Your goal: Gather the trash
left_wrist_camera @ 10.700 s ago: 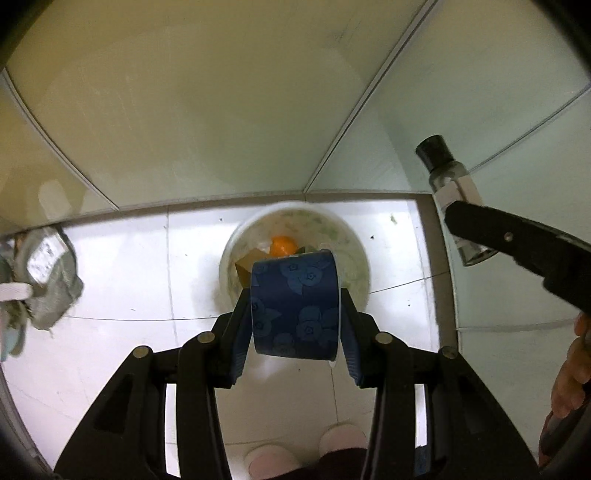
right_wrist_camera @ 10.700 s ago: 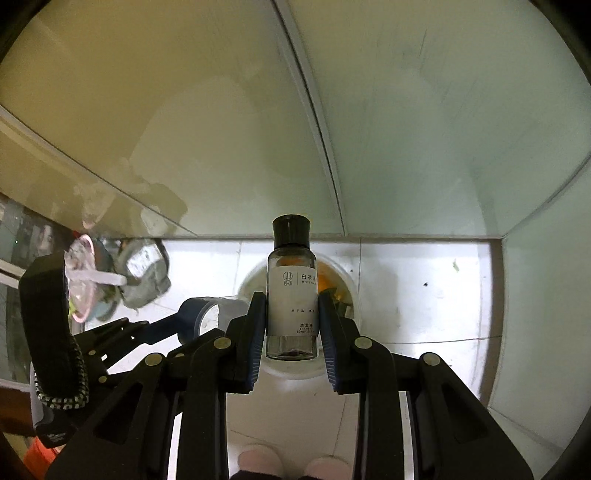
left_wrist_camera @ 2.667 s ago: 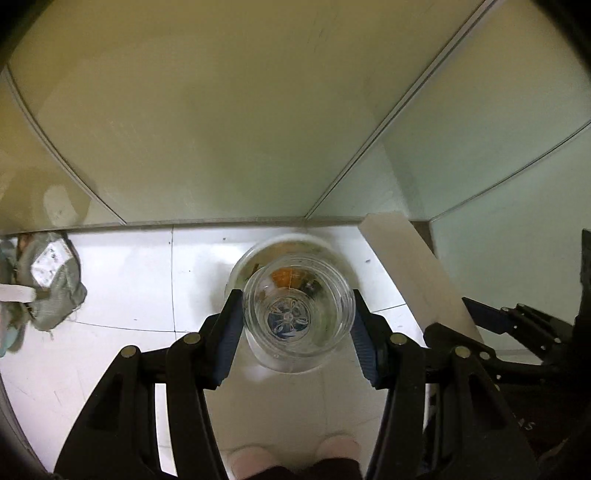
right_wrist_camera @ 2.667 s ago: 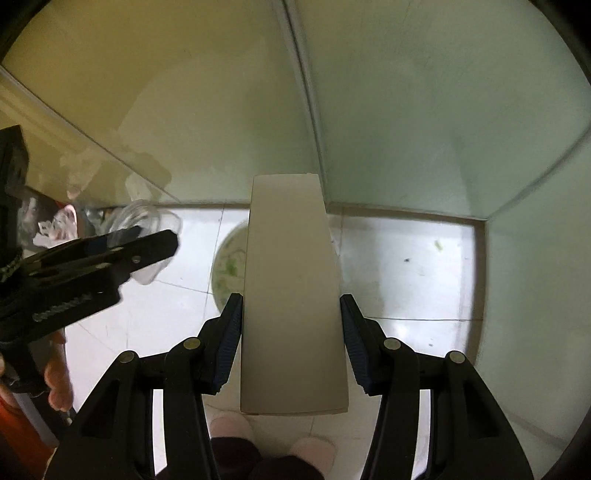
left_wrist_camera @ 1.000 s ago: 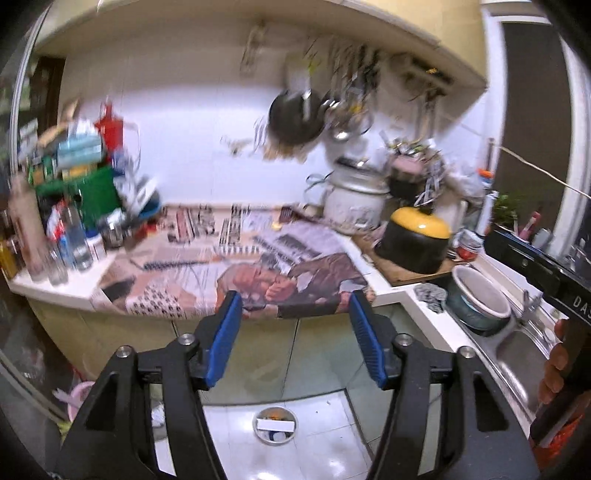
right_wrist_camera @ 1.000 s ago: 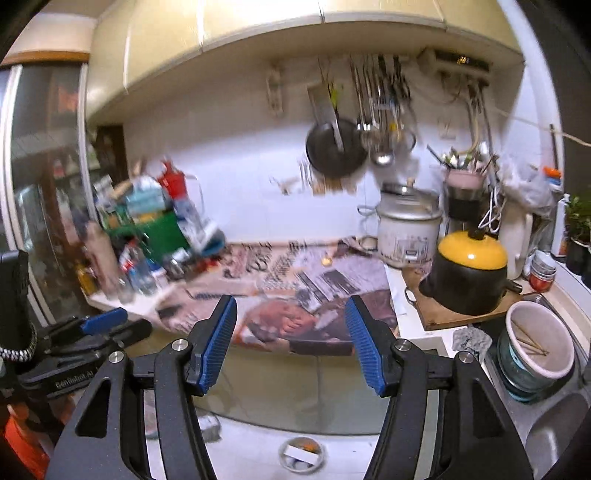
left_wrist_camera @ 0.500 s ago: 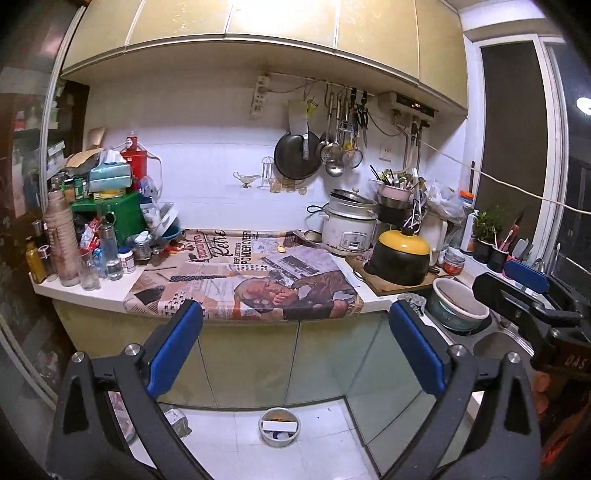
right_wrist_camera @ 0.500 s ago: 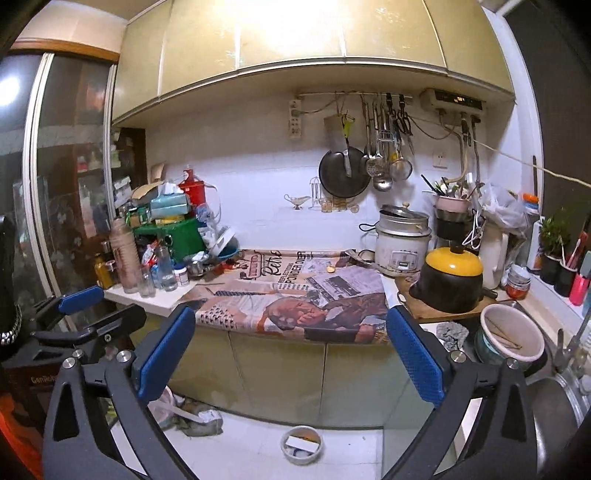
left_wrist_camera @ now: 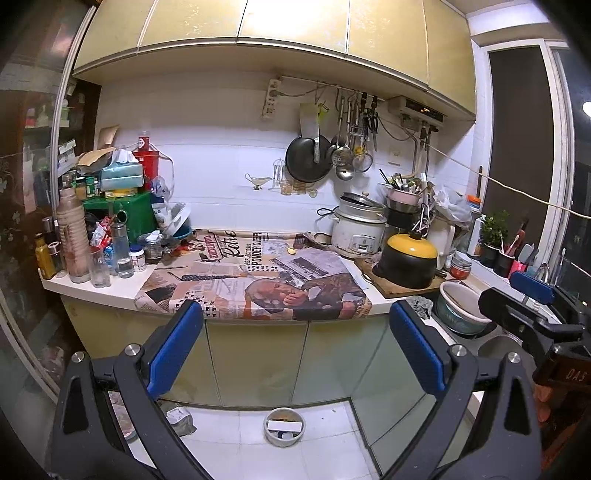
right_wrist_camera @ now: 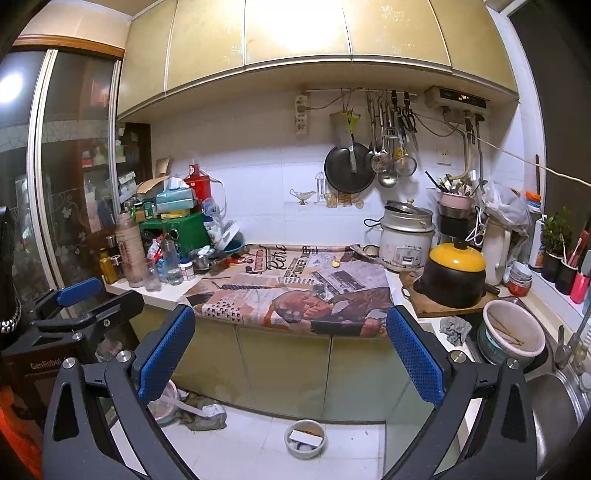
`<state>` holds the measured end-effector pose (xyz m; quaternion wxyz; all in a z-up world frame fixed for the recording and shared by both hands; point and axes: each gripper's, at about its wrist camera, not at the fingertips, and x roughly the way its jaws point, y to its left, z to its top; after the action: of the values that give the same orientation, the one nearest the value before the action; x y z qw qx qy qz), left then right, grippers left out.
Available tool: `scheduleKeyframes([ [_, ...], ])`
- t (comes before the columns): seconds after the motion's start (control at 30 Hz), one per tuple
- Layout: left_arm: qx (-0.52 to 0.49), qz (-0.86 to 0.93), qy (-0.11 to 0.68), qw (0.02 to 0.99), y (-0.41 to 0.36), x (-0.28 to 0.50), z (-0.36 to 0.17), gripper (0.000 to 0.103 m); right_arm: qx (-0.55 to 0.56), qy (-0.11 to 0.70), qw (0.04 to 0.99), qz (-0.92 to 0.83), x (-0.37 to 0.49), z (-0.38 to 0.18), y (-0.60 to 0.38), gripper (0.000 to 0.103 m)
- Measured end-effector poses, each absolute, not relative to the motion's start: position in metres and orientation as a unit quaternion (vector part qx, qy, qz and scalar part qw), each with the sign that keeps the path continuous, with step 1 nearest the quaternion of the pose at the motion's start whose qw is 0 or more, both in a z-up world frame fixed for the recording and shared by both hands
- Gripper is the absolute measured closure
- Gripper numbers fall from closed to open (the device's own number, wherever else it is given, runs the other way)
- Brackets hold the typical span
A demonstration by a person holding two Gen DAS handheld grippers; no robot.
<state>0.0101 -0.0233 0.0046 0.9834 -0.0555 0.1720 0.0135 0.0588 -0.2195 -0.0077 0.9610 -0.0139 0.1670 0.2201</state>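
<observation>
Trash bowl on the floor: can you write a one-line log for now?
left gripper: open, empty | right gripper: open, empty | trash bowl: on floor, holds white box

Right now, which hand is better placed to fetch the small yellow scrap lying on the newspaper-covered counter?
Left, marginally. Both tongs have just been opening, empty, but the yellow scrap sits dead centre between the left tongs, while it lies right of centre for the right tongs.

Upper cabinets (right_wrist_camera: 295, 33): glossy yellowish fronts. Counter cover (left_wrist_camera: 258, 280): printed newspaper, matt. Pot (right_wrist_camera: 452, 280) right: matt black body, shiny yellow lid. Floor (left_wrist_camera: 240, 443): smooth glossy white tile. Ladles (right_wrist_camera: 388, 158) far wall: shiny metal.
</observation>
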Motion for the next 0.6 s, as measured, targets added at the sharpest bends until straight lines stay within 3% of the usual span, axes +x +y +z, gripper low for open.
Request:
scheduleKeyframes([
  [0.6, -0.052, -0.006, 0.178, 0.983, -0.02, 0.026, 0.004, 0.002, -0.002, 0.179, 0.959, 0.219, 0.069, -0.006, -0.223, 0.0],
])
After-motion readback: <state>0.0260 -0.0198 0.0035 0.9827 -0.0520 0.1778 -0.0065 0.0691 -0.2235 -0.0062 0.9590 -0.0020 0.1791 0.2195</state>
